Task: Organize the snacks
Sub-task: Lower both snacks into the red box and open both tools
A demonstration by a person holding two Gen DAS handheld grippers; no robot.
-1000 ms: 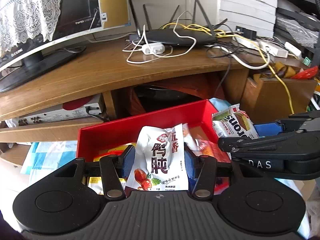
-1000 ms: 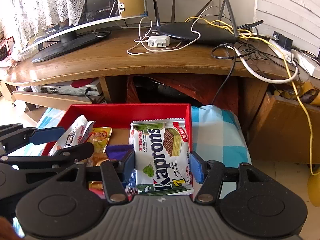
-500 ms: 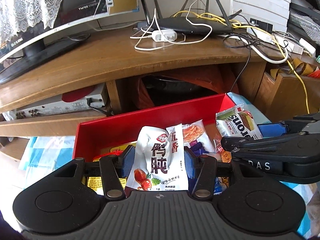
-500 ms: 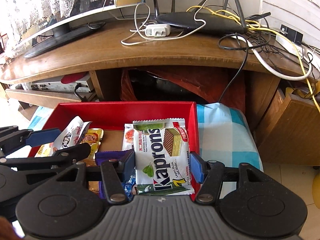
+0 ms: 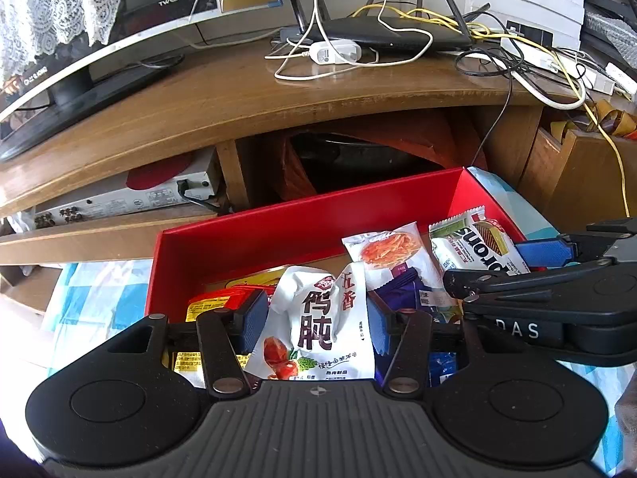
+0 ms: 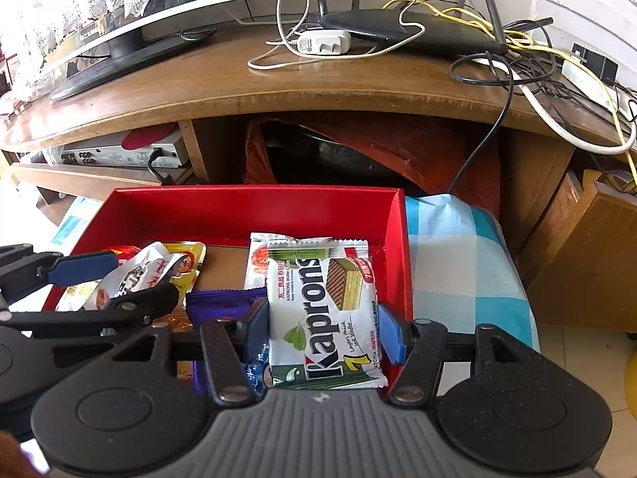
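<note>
My left gripper (image 5: 314,316) is shut on a white snack pouch with Chinese print (image 5: 318,326) and holds it over the left half of the red box (image 5: 254,235). My right gripper (image 6: 322,328) is shut on a white and green Kaprons wafer pack (image 6: 324,310) over the right side of the red box (image 6: 247,207). In the left wrist view the wafer pack (image 5: 473,245) and the right gripper (image 5: 549,263) show at the right. In the right wrist view the pouch (image 6: 139,275) and the left gripper (image 6: 83,279) show at the left. Several other snack packs lie in the box.
The box stands on a blue-and-white checked cloth (image 6: 458,255) before a wooden TV stand (image 5: 278,91). On the stand are a monitor (image 5: 99,40), a router (image 5: 394,32), a charger and tangled cables. A set-top box (image 5: 119,203) sits on the lower shelf.
Both grippers have moved forward and down towards the red box with their packs still held. The box now shows larger, with more of its contents in view.
</note>
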